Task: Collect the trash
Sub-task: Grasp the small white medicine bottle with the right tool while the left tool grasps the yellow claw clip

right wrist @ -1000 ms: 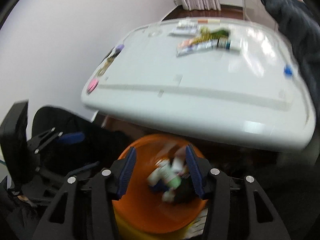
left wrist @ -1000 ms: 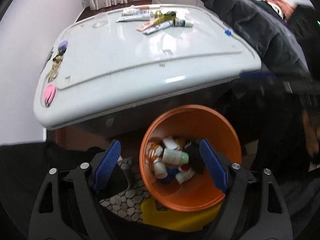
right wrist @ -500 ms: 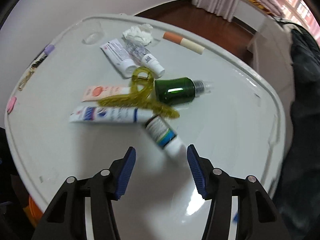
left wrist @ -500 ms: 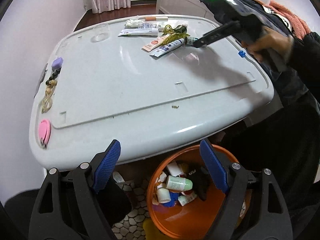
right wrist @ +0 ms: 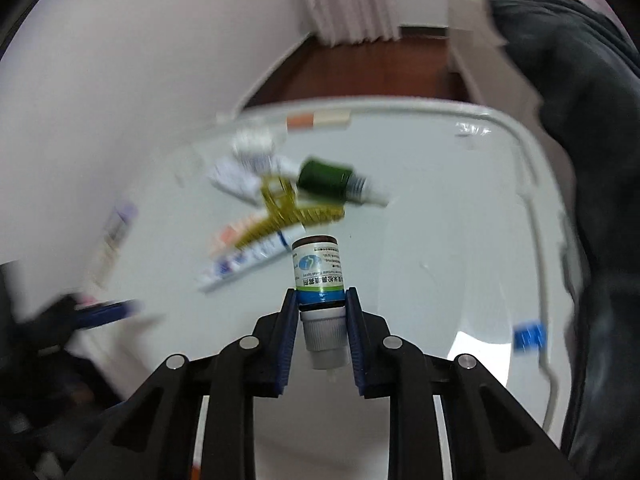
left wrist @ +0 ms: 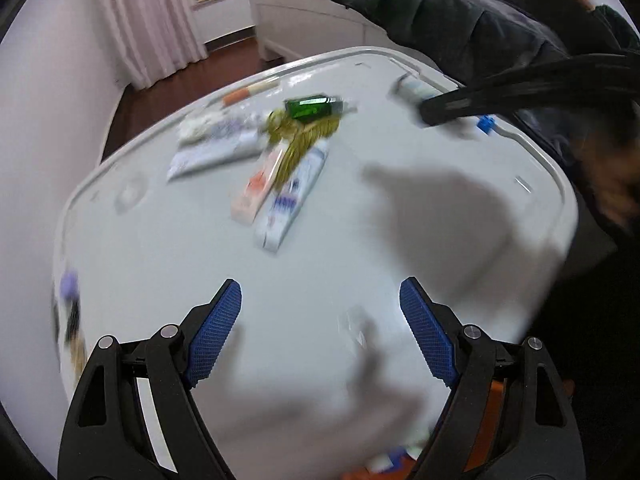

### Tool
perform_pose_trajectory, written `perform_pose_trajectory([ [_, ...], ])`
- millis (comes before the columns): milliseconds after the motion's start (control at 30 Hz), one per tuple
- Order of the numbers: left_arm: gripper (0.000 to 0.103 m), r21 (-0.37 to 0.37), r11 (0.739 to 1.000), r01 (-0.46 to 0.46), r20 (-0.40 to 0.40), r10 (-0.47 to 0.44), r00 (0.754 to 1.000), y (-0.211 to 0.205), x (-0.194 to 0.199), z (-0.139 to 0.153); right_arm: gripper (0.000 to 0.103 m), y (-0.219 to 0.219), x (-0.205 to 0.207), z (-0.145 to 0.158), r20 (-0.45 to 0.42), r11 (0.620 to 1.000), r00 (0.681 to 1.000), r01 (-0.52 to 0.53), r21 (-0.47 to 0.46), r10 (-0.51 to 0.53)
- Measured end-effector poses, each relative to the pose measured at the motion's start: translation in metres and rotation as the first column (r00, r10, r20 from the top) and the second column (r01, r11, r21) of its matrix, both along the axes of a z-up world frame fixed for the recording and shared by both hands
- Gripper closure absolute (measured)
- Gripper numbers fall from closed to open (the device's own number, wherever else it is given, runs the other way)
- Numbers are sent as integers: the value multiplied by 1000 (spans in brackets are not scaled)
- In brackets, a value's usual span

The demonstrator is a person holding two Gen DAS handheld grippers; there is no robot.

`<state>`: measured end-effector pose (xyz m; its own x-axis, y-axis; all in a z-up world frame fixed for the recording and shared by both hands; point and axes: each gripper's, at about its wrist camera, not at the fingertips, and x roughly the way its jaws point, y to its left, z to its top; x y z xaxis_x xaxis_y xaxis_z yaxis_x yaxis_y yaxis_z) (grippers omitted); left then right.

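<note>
My right gripper is closing its jaws on a small brown bottle with a white, green and blue label, gripped near its white cap. In the left wrist view this gripper shows blurred at the table's far right. My left gripper is open and empty above the white table. Still lying on the table are a green bottle, a yellow-green comb clip, a white tube with blue print, a pink-orange tube, more white tubes and an orange-white stick.
An orange bin peeks out under the table's near edge, between my left fingers. A small blue clip lies near the right rim. Dark clothing is heaped beyond the table. A purple object sits at the left edge.
The left gripper moved from above the orange bin to over the table. The right gripper reached the pile and closed on the small bottle that lay between its fingers.
</note>
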<state>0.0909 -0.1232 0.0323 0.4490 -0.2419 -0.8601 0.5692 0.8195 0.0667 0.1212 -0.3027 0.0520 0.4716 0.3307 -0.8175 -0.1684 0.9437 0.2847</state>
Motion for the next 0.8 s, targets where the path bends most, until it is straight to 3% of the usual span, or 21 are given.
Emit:
perform_pose_trajectory([
  [167,23,-23,1000,-21,-56,20,998,-20,55,-22,79,-31,-36,25,82,984,991,94,153,-108],
  [233,24,-42,999,-27,-90,23,996,-26,69,-34,79,-33,-40,26,101,982,988,99,158,-116],
  [267,25,-23,999,-35,-65,34,997,-30,73,-39,79,-31,-41,26,108,984,988,96,149,-113],
  [367,35,-19,1000,-16,-19,16,1000,-41,85,-46,79,-21,-33,26,107,987,989,83,138,-99],
  [433,62,-7,999,-36,14,36,999,-43,94,-46,79,-17,-31,23,90,984,992,78,157,-93],
  [467,68,-11,999,-49,20,49,999,-42,99,-46,79,-15,-30,22,88,986,992,75,152,-89],
  [600,74,-121,983,-135,-36,132,991,-24,103,-38,79,-3,-30,22,93,990,994,53,133,-66],
  [733,76,-139,982,-124,-56,117,992,-9,73,-32,79,2,-33,18,87,994,995,43,99,-52],
  [767,81,-154,981,-119,-59,111,992,-2,61,-28,79,3,-34,17,85,995,995,39,93,-47],
  [800,93,-180,977,-117,-56,109,992,5,50,-21,79,5,-35,15,76,995,996,31,93,-38],
])
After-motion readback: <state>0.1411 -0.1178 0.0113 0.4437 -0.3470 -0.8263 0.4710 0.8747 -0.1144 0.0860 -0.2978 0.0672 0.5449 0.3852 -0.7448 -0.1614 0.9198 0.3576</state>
